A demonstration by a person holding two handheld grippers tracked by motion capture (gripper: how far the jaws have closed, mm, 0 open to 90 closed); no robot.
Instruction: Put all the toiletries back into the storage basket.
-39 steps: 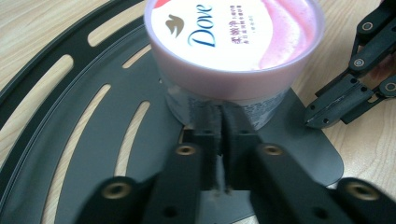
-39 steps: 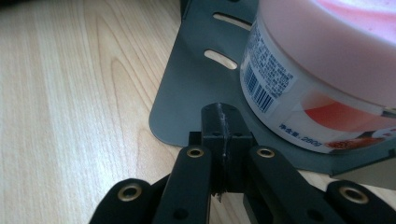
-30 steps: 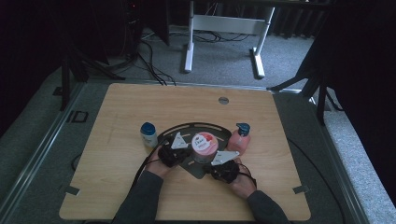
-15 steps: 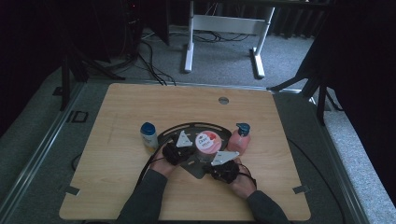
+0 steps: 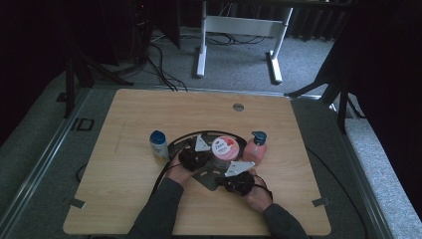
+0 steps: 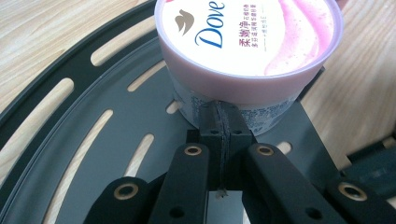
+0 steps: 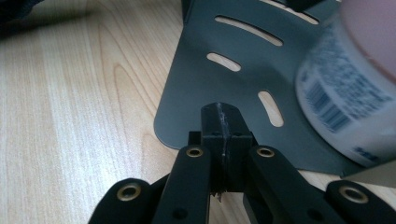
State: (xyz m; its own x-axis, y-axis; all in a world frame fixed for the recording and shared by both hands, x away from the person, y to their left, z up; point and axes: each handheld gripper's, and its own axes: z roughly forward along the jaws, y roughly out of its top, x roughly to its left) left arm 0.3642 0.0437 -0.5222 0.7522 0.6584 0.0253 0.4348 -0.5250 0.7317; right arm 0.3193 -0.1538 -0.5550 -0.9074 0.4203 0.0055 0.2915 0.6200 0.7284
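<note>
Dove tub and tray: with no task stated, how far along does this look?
Done: the Dove tub stands on the slotted grey tray. In hand: nothing; the left gripper is at the tub's base and the right gripper over a tray corner, both with jaws shut. Possibly left: the blue-capped bottle and pink pump bottle stand beside the tray.

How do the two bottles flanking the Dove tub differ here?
The left bottle is pale with a rounded blue cap; the right bottle is pinkish with a blue pump head. The left bottle stands apart from the grey tray, while the right bottle stands close by the tub and the tray's edge. Both are upright on the table, and neither gripper touches them.
</note>
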